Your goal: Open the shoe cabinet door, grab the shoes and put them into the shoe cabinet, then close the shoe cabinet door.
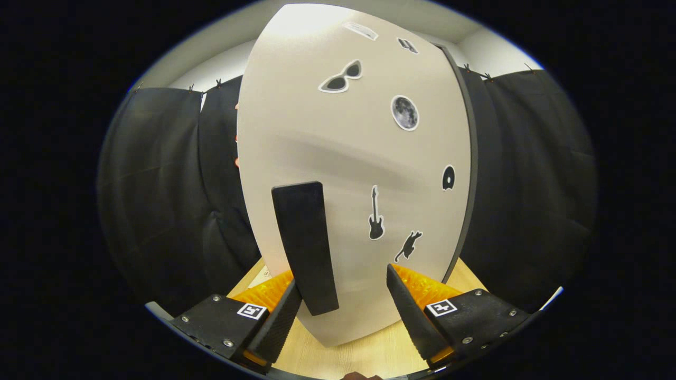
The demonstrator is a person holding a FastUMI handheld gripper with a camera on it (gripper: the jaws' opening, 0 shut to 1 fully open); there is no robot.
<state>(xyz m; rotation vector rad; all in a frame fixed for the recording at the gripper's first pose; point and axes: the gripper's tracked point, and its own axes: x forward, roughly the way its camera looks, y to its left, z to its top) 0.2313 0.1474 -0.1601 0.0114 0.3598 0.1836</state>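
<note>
jaws spread, unloaded | black handle (305, 248) between them, nearer left one | shoe cabinet door (354, 174) shut

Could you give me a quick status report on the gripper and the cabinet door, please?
Gripper open, fingers either side of black door handle. Shoe cabinet door looks shut, stickers on its face. Nothing in the way.

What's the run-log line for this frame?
stage: at door | hand-held gripper: open, fingers either side of black handle | cabinet door: facing gripper | shoes: unseen
</note>
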